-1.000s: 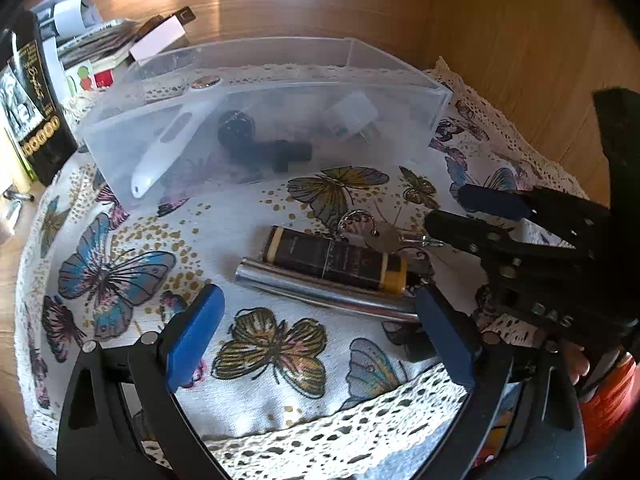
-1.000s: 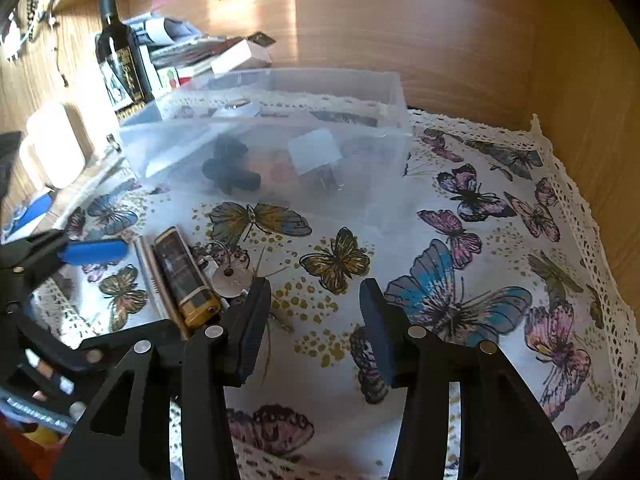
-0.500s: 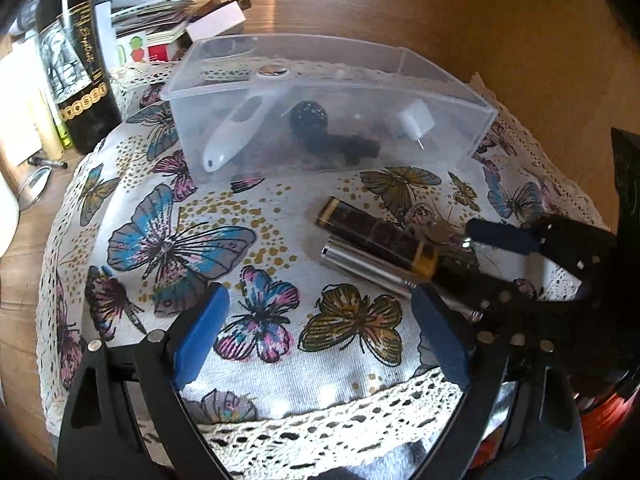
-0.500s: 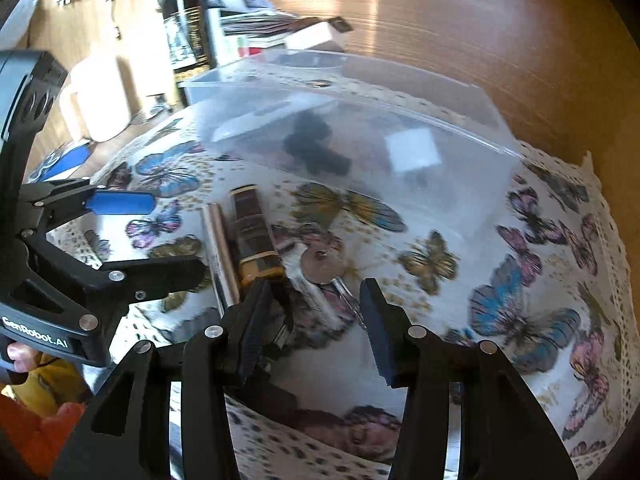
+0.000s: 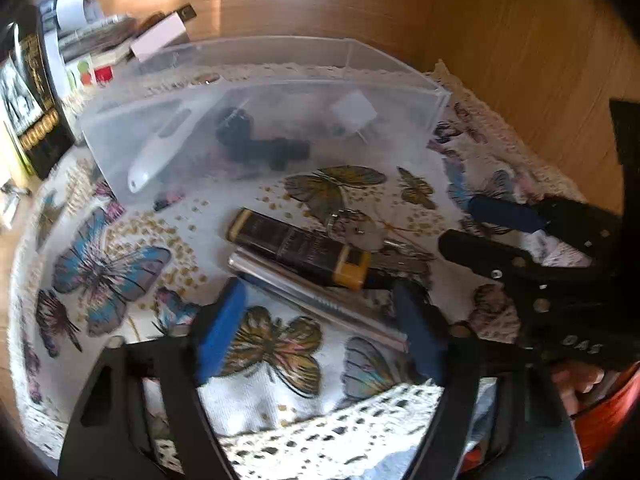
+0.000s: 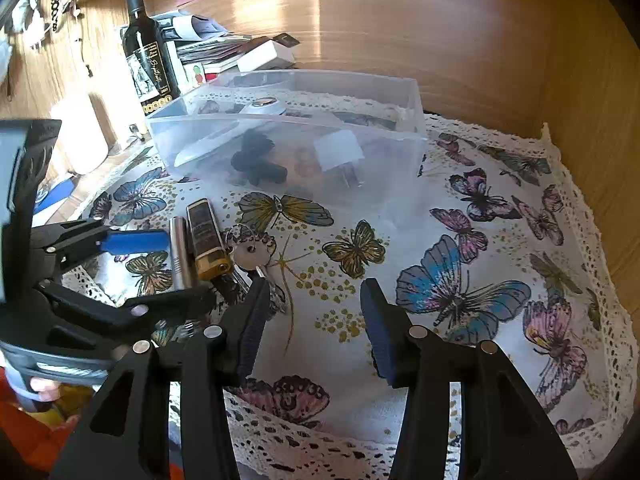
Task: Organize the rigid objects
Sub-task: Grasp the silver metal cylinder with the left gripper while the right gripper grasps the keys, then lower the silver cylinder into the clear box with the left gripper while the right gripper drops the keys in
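Both grippers have shifted and hover unclenched, empty: left gripper point(image 5: 320, 328) over silver tube point(image 5: 316, 300), right gripper point(image 6: 312, 320) near keys point(image 6: 252, 256); dark lighter point(image 5: 296, 244) also awaits clear bin point(image 6: 288, 128), holding three items

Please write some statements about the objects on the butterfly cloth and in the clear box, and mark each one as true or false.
1. The silver tube lies inside the clear box. False: it lies on the cloth, beside the dark lighter.
2. A white plug is inside the box. True.
3. The right gripper holds the keys. False: it is open, holding nothing.
4. The left gripper is open. True.
5. A wine bottle stands behind the box. True.
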